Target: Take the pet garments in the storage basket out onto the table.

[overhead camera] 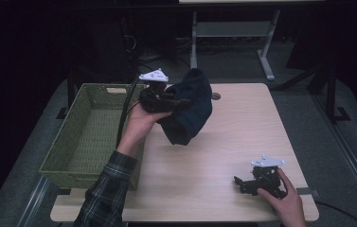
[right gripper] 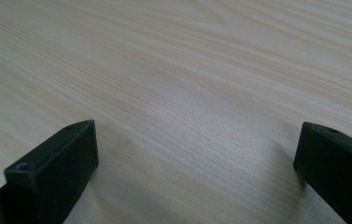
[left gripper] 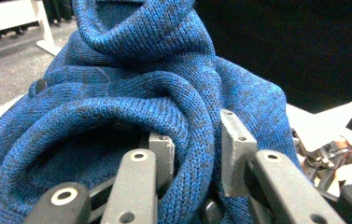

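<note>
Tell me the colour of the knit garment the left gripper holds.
Blue knit garment, flecked darker; clearest in the left gripper view.

The left gripper (overhead camera: 182, 101) is raised, jaws closed on a fold of blue knit cloth (left gripper: 197, 135) pinched between its pads; the right gripper (overhead camera: 240, 183) rests low, jaws spread wide with nothing between them.
</note>
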`<state>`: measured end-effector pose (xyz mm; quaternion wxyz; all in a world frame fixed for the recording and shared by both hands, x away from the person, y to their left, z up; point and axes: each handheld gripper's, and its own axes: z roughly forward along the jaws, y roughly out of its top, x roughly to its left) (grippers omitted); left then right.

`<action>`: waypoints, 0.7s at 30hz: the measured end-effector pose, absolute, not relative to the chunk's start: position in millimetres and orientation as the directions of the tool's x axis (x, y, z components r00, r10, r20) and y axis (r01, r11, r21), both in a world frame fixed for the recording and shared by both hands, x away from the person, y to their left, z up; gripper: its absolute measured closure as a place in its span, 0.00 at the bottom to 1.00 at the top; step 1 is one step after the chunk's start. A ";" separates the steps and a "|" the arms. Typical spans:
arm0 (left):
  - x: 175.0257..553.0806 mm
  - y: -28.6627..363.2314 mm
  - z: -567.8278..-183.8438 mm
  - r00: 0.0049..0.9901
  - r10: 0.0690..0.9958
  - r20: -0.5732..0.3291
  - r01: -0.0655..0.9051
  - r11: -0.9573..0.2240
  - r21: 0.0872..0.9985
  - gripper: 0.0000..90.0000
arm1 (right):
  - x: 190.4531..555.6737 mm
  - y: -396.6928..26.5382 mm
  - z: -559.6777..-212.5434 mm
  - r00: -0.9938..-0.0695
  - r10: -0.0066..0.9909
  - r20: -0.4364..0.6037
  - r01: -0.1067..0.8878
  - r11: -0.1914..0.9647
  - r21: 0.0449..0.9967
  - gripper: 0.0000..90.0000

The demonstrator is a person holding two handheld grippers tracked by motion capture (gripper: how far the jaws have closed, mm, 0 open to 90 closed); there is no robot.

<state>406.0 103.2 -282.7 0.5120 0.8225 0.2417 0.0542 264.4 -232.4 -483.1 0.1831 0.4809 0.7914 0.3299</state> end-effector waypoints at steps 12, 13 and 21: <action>418.2 49.3 -320.2 0.895 0.410 -0.177 0.359 -0.424 0.832 0.78 | 264.6 -232.5 -483.2 -0.472 0.881 0.027 0.639 0.321 0.699 0.00; 419.2 45.4 -324.1 0.896 0.407 -0.178 0.360 -0.430 0.828 0.78 | 264.5 -232.4 -483.2 -0.471 0.882 0.028 0.640 0.320 0.699 0.00; 429.9 14.3 -363.2 0.889 0.410 -0.203 0.398 -0.476 0.784 0.78 | 264.3 -232.2 -483.0 -0.469 0.883 0.030 0.643 0.318 0.696 0.00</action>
